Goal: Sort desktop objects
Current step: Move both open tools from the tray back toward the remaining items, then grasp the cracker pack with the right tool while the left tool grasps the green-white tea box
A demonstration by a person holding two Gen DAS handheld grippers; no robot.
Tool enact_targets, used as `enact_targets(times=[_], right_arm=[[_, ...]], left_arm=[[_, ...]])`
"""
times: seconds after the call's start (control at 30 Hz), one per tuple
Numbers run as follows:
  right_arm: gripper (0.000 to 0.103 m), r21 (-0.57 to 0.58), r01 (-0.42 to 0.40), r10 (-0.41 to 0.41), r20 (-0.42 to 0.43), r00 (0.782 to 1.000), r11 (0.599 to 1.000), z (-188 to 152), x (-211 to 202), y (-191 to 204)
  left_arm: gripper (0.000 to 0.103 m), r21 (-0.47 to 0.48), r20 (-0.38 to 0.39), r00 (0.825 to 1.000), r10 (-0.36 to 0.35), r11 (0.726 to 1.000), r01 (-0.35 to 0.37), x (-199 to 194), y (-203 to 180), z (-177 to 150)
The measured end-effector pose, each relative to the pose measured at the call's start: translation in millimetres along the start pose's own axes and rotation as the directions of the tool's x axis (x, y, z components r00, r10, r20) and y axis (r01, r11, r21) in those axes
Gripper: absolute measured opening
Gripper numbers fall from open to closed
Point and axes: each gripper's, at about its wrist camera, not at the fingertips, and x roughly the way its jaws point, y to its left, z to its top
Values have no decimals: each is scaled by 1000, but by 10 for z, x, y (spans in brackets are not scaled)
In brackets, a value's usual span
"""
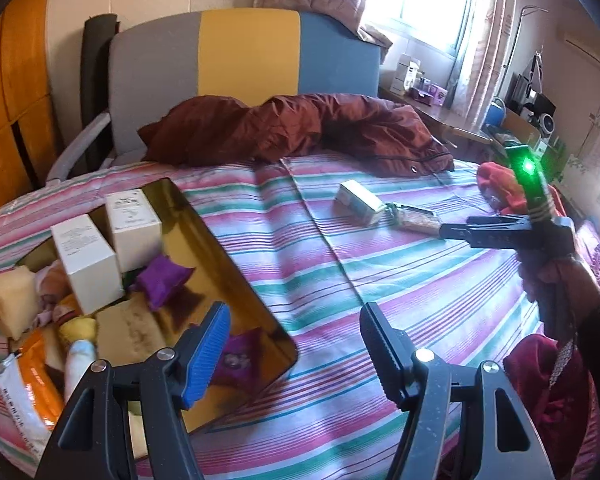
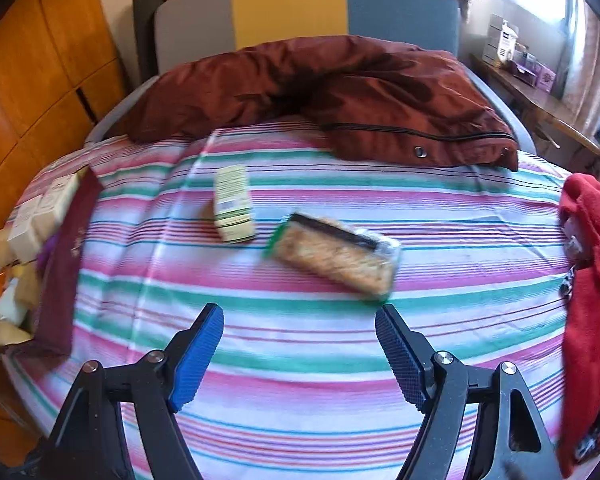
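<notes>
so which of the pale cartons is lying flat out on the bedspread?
The green-printed carton, alone on the stripes beside the cracker pack. The two white cartons stand upright in the gold-lined box.

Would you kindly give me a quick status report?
Both grippers, left and right, open, empty. Cracker pack and small box loose on bedspread. Nothing blocking.

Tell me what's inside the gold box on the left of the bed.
In the gold box: two white cartons, purple pouches, yellow sponges, an orange packet. Anything beneath that pile is covered.
</notes>
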Motion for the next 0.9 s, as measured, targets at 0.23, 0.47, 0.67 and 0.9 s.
enact_targets(times=[0.23, 0.47, 0.67, 0.9], right_arm=[[80, -72, 27, -28, -20, 999, 997, 126, 230, -79], [87, -243, 34, -49, -59, 997, 970, 363, 487, 10], [89, -342, -7, -40, -130, 991, 940, 476, 751, 49], [87, -353, -54, -18, -199, 980, 934, 502, 956, -35]], left_arm=[[68, 29, -13, 999, -37, 999, 37, 113, -147, 74], [68, 44, -25, 998, -65, 997, 66, 250, -241, 202], [68, 26, -49, 995, -84, 996, 85, 402, -245, 306], [68, 43, -66, 994, -91, 995, 94, 572, -322, 445]])
